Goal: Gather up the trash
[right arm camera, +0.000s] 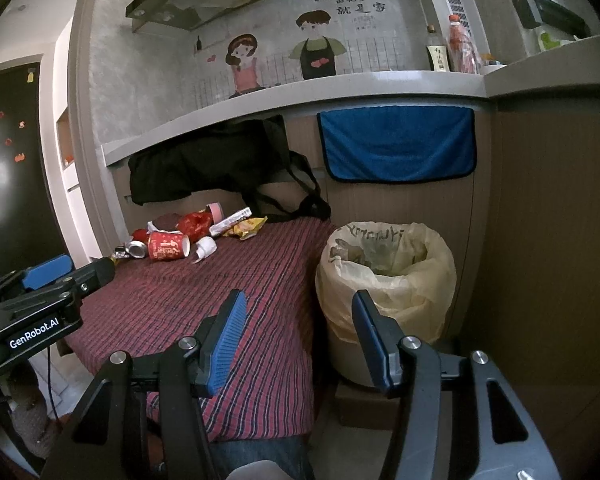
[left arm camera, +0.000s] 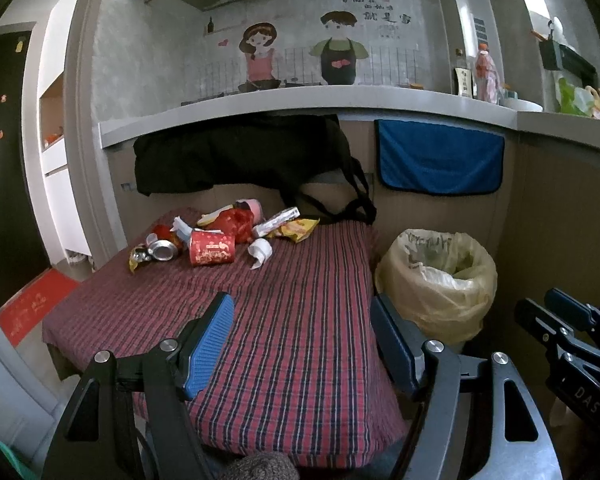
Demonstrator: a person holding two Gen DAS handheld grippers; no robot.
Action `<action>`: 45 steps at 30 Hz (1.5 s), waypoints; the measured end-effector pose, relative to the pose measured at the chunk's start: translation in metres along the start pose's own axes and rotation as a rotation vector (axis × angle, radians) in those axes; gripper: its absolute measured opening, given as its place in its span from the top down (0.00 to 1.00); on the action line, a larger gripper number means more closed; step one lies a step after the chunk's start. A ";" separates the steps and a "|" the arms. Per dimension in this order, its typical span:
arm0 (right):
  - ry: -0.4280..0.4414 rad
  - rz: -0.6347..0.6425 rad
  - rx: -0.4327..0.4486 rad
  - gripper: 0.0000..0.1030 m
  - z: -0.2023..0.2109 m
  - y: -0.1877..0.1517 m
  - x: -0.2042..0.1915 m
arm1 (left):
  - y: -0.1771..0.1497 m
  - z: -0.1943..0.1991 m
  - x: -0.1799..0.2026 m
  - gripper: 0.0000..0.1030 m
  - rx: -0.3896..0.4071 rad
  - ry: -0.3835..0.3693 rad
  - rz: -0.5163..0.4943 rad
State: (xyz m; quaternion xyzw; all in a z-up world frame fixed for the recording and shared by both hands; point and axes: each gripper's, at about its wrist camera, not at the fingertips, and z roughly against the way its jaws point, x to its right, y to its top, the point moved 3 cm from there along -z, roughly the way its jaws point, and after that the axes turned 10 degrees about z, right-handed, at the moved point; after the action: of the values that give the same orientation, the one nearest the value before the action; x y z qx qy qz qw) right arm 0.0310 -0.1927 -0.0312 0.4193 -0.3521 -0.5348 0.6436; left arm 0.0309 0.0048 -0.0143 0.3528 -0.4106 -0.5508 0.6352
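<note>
Looking from the left wrist, the left gripper [left arm camera: 300, 316] hangs over the near part of a table with a red striped cloth [left arm camera: 300, 300]. Its two blue fingers are wide apart and hold nothing. The trash sits in a little heap at the far end of the cloth: a red paper cup [left arm camera: 212, 247] lying on its side, a squashed can [left arm camera: 163, 249] just left of it, a white crumpled paper [left arm camera: 261, 251] just right of it, a red bag [left arm camera: 236, 222] behind, and a yellow wrapper [left arm camera: 298, 230] further right. A bin with a pale yellow bag [left arm camera: 436, 280] stands beside the table on the right. The right gripper [left arm camera: 556, 316] peeks in at the right edge.

From the right wrist, the right gripper [right arm camera: 298, 320] hangs over the near right edge of the cloth, close to the bin [right arm camera: 388, 280]. Its blue fingers are also wide apart and empty. The cup [right arm camera: 168, 246] and the other trash lie far off at the back left. The left gripper [right arm camera: 60, 270] shows at the left edge, open too. A blue towel [right arm camera: 396, 144] hangs on the wall behind the bin.
</note>
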 end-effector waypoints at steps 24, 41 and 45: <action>-0.006 -0.015 -0.028 0.49 -0.005 -0.004 0.005 | -0.006 -0.012 0.002 0.31 -0.043 -0.002 -0.005; -0.010 -0.020 -0.029 0.49 -0.007 -0.004 0.005 | -0.008 -0.012 0.003 0.31 -0.056 -0.005 -0.005; -0.011 -0.020 -0.029 0.49 -0.007 -0.004 0.006 | -0.008 -0.012 0.004 0.31 -0.055 -0.004 -0.004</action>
State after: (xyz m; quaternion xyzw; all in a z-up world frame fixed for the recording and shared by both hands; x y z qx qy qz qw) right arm 0.0370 -0.1977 -0.0376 0.4103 -0.3436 -0.5486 0.6423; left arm 0.0392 0.0000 -0.0260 0.3349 -0.3959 -0.5641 0.6426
